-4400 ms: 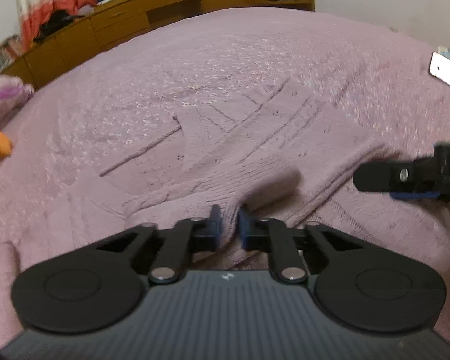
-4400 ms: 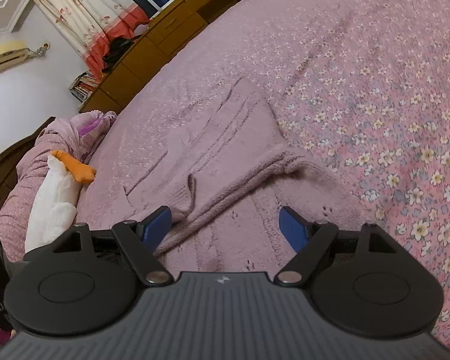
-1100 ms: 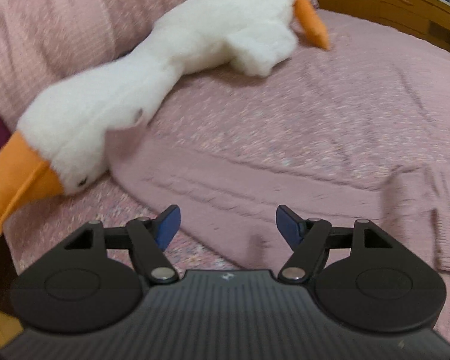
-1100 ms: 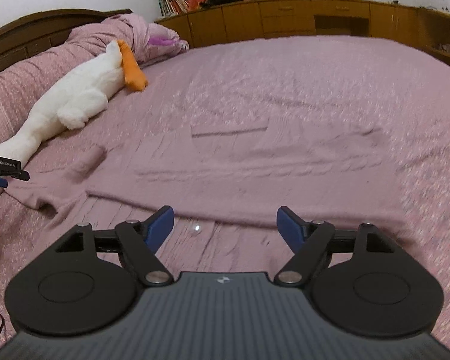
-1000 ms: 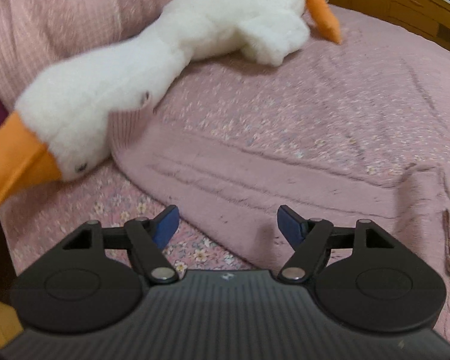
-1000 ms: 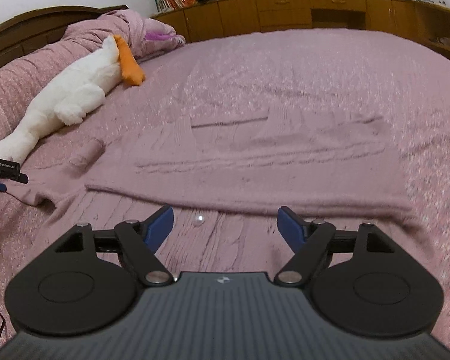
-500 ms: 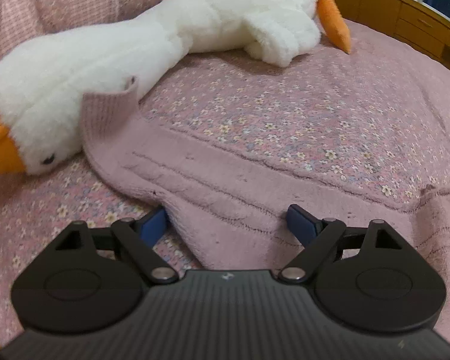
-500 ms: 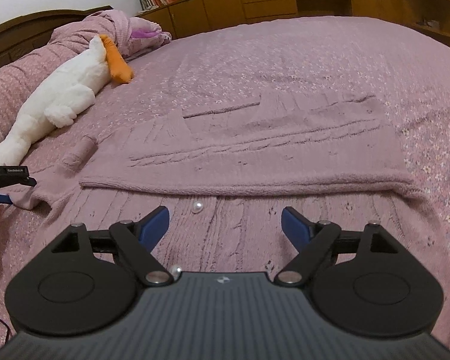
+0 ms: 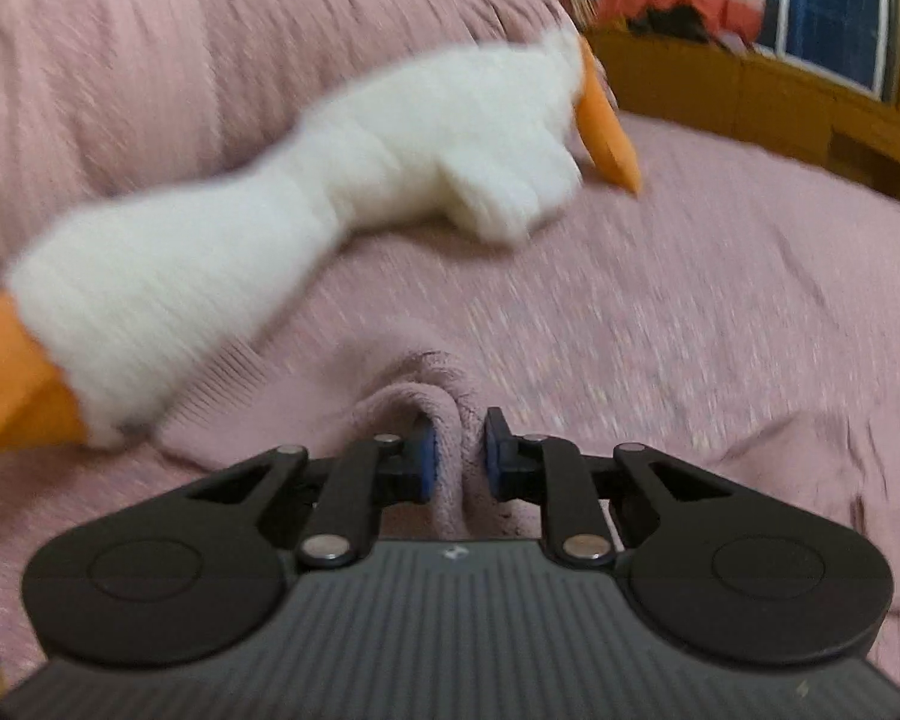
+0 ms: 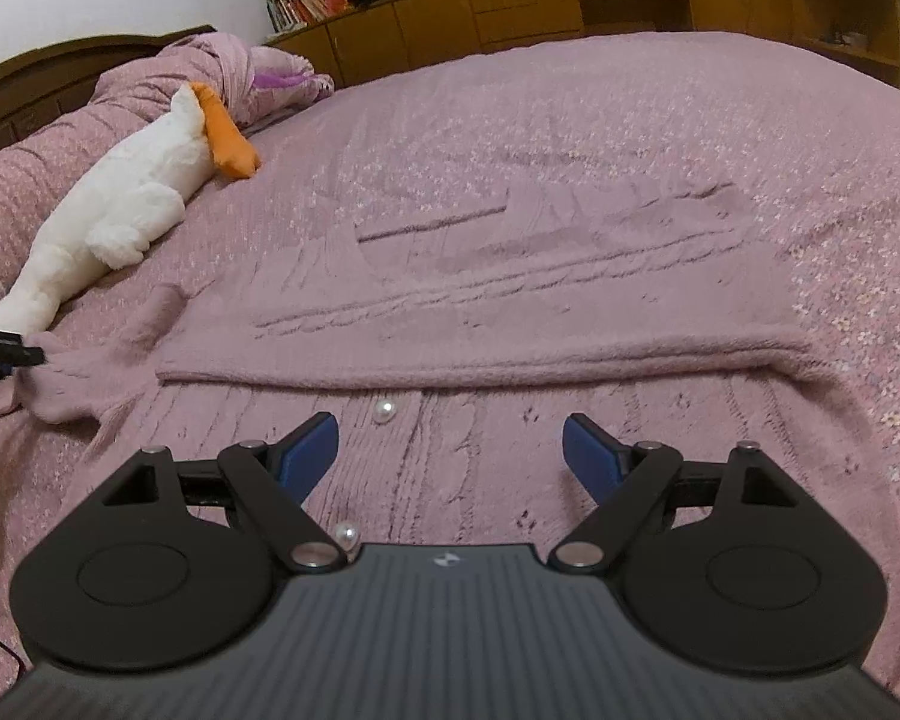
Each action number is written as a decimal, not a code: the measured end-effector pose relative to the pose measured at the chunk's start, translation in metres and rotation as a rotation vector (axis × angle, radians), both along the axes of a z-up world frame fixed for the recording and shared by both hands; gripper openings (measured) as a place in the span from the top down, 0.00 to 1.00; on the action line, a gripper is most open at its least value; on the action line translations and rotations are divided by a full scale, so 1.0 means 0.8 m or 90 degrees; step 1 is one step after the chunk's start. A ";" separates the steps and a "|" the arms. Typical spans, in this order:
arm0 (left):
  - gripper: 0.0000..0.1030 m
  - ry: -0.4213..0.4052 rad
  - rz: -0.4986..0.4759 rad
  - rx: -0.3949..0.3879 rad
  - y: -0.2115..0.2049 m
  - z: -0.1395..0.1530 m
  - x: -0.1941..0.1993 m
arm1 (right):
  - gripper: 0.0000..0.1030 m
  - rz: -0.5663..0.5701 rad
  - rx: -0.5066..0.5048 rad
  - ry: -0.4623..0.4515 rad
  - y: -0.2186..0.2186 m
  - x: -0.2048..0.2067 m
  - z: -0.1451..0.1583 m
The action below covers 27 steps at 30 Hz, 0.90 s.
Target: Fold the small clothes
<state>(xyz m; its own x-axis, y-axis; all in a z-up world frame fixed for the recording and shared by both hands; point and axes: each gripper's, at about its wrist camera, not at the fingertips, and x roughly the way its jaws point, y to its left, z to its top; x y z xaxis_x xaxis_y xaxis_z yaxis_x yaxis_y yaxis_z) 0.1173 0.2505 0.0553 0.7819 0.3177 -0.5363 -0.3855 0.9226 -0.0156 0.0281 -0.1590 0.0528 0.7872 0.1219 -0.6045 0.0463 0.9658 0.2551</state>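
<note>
A pink knitted cardigan (image 10: 510,312) with pearl buttons (image 10: 384,411) lies spread across the bed, its upper half folded over. Its left sleeve (image 9: 450,420) is bunched up between the blue pads of my left gripper (image 9: 455,456), whose jaws are closing and press on the knit. In the right wrist view the left gripper (image 10: 6,354) shows at the far left edge, holding that sleeve end. My right gripper (image 10: 450,450) hovers open over the cardigan's buttoned front, nothing between its fingers.
A white plush goose (image 9: 306,204) with orange beak and feet lies along the pink pillows (image 9: 150,60), close to the left gripper. The flowered pink bedspread (image 10: 840,192) extends right. Wooden cabinets (image 10: 570,0) and a curtained window line the far wall.
My left gripper went from wide open over the sleeve to shut on a pinched fold of it and lifted slightly. The right gripper stayed open, almost still.
</note>
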 end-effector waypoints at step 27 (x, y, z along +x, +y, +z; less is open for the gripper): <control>0.82 -0.164 -0.212 -0.080 -0.192 0.091 -0.027 | 0.16 -0.055 0.038 -0.032 -0.037 -0.022 0.003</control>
